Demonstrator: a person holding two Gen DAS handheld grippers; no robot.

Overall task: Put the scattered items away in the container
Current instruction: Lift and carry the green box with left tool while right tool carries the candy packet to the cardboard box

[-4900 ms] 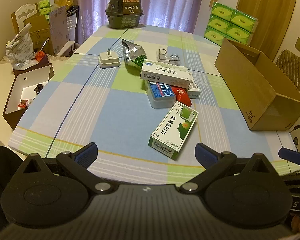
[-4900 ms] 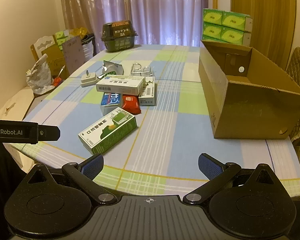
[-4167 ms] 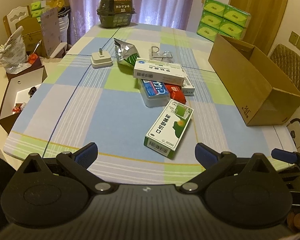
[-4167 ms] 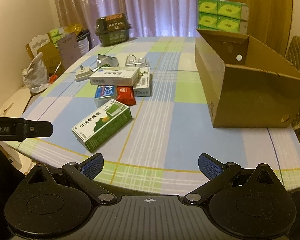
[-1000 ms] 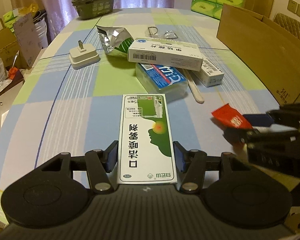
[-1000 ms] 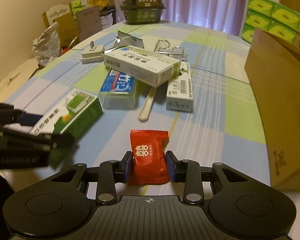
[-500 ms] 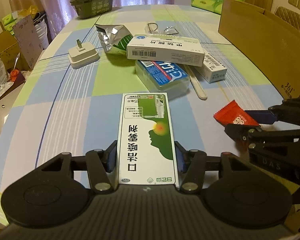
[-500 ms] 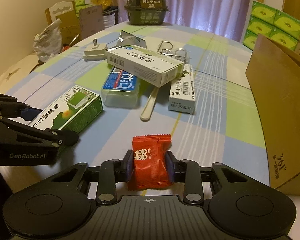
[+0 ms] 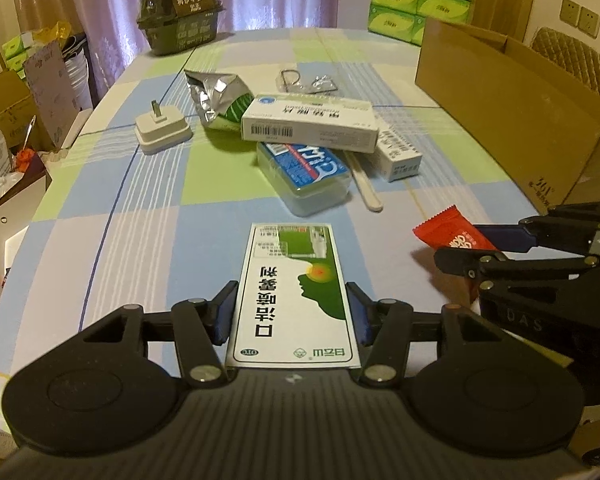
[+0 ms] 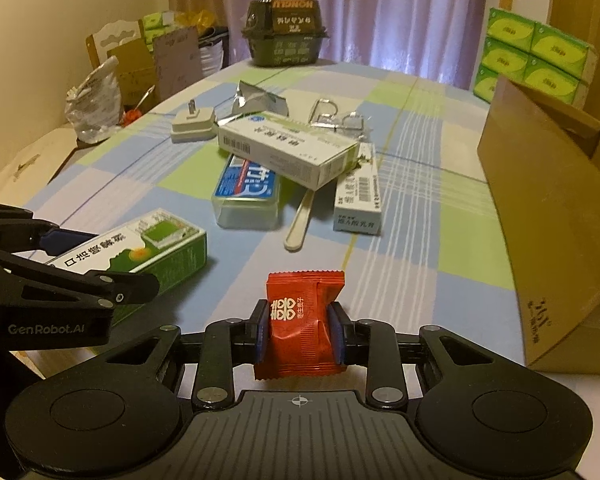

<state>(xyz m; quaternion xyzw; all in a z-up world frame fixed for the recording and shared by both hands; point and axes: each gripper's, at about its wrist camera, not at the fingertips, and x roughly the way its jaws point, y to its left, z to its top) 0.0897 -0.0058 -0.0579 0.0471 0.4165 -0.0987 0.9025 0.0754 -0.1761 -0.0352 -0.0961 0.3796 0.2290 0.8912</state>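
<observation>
Both grippers have risen slightly since 0.5 s ago: left gripper (image 9: 292, 312) clamps green medicine box (image 9: 294, 292), right gripper (image 10: 299, 334) pinches red candy packet (image 10: 302, 320). Cardboard box (image 10: 548, 208) at 3 o'clock on checked tablecloth (image 10: 404, 256); purple curtains (image 10: 380, 8) at 12.

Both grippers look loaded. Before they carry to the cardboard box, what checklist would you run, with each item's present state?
1. Left gripper shut on green box: ok.
2. Right gripper shut on red packet: ok.
3. Packet held squarely: not ok, it sits tilted between the pads.
4. Cardboard box open on top: ok.
5. Space inside the cardboard box: cannot tell, interior hidden.
6. Grippers apart from each other: ok.
</observation>
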